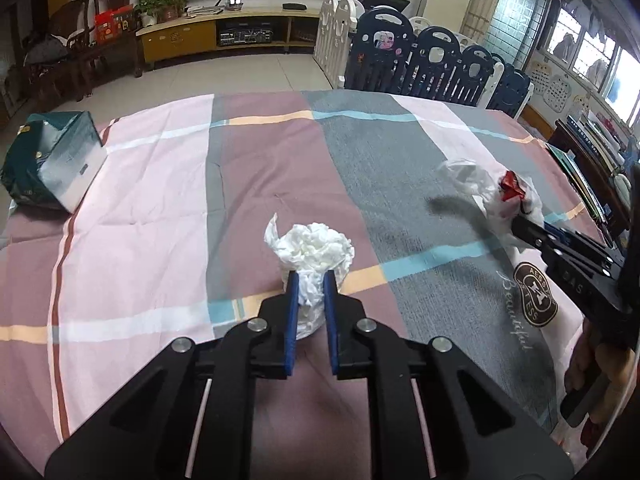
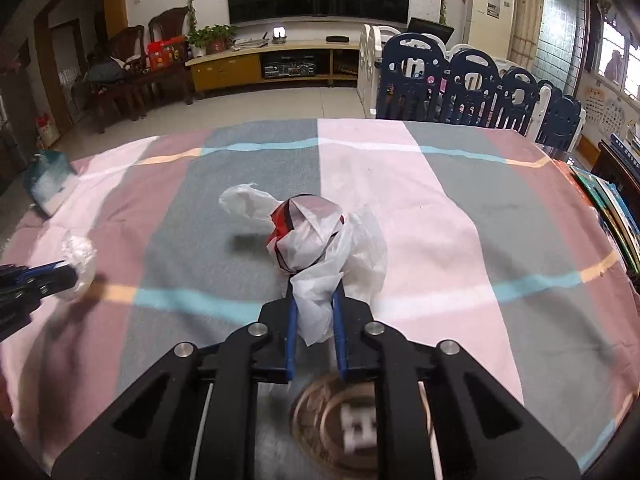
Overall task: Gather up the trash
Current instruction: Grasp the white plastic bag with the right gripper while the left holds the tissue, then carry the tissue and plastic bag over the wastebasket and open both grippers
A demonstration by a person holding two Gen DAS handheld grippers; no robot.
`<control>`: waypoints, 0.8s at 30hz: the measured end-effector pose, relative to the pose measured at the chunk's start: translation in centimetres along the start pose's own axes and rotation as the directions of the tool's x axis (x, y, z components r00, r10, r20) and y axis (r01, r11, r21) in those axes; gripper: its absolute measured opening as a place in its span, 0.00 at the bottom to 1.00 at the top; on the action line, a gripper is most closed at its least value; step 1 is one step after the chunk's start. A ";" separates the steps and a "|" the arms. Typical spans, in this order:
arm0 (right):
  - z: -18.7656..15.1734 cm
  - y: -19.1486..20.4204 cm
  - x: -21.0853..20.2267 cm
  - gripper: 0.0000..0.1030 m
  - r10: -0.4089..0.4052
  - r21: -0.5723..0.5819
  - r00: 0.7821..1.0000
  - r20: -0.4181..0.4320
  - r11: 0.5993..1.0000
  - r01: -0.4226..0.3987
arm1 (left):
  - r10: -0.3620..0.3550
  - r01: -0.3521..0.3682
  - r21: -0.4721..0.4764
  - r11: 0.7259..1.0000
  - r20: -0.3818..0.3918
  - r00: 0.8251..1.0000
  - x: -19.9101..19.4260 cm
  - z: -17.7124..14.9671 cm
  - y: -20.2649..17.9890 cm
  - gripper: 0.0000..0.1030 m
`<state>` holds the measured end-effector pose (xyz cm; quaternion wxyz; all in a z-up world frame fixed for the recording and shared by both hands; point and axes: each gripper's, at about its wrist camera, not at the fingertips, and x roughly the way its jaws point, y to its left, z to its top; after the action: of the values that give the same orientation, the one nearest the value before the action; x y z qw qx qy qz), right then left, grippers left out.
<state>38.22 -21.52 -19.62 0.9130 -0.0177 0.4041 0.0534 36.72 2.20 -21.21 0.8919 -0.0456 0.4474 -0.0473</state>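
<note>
A: Two grabs at once! The left gripper (image 1: 311, 280) has its blue jaws pinching a crumpled white tissue wad (image 1: 314, 250), held over the striped cloth (image 1: 160, 184) covering the surface.

B: And the right gripper (image 2: 316, 296)?

A: Its jaws are clamped on the tail of a white plastic bag (image 2: 320, 248) bunched around something red and black. From the left wrist view that bundle sits far right, near the surface's edge.

B: Is either piece lifted?

A: Both cast a shadow on the cloth beside them, but I can't tell whether they're clear of it.

B: Anything else out there?

A: A dark green paper bag (image 1: 52, 160) lying on its side at the far left corner, mouth open, well apart from both grippers.
</note>
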 end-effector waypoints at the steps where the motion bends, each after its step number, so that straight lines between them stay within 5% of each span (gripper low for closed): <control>1: -0.6 0.3 -1.5 0.16 0.016 -0.003 1.000 0.007 1.000 -0.016 | 0.008 -0.008 -0.006 1.000 0.011 1.000 -0.9 -0.5 0.0 0.13; 10: -8.1 3.6 -17.8 0.16 0.137 -0.038 0.988 0.071 0.990 -0.135 | 0.066 -0.050 -0.144 0.988 0.107 0.992 -13.0 -9.0 -0.1 0.13; 19: -13.6 3.3 -30.9 0.16 0.119 -0.014 0.988 0.102 0.993 -0.118 | 0.063 -0.057 -0.053 0.997 0.128 0.990 -21.6 -14.2 -1.9 0.13; 24: -15.2 2.2 -34.6 0.16 0.078 -0.017 0.992 0.099 0.997 -0.077 | 0.037 -0.034 -0.022 0.999 0.165 0.986 -25.2 -15.4 -4.1 0.13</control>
<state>3.67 -23.32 -4.24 0.9290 -0.0052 0.3584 0.0923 9.21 0.71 -9.91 0.9262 -0.0500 0.3729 -0.0234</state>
